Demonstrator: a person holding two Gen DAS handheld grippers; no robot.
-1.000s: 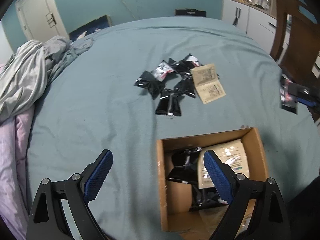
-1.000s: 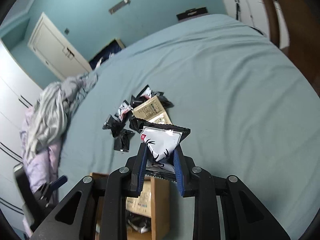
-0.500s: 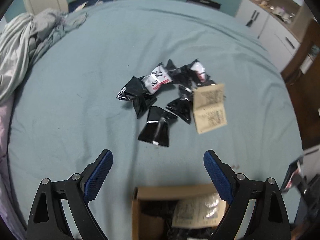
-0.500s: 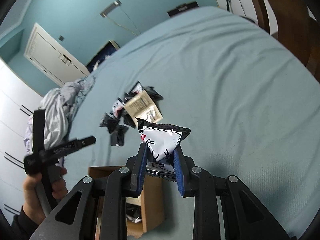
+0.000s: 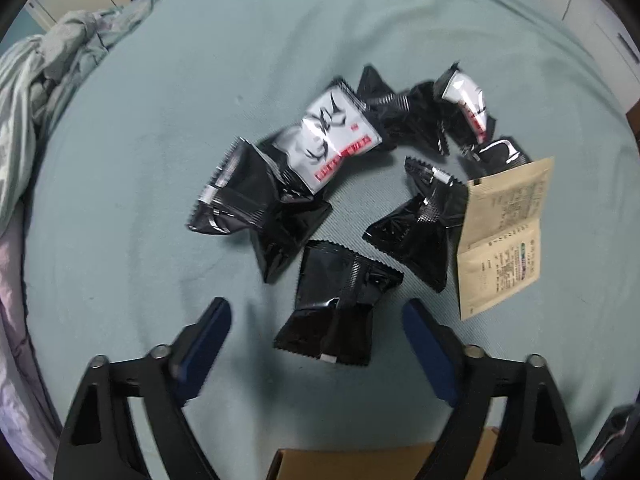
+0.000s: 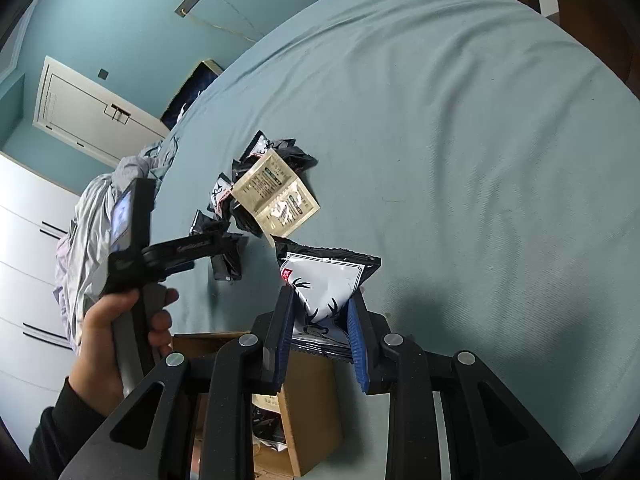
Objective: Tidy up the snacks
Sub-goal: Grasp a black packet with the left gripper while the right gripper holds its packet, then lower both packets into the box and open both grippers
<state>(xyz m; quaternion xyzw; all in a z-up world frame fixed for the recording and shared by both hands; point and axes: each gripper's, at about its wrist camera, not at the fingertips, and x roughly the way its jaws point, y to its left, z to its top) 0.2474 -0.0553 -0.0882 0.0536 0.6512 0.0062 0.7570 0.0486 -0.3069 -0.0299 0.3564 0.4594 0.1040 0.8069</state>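
Black snack packets (image 5: 340,304) and one tan sachet (image 5: 502,236) lie on a teal bedsheet (image 5: 140,240).

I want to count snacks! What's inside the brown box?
Through the cardboard box's open top, a tan packet and a dark wrapper show. The right tongs hide the rest.

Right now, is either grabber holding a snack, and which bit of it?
The right gripper pinches a white snack packet by its lower end. The left gripper is open and holds nothing, poised around a black packet.
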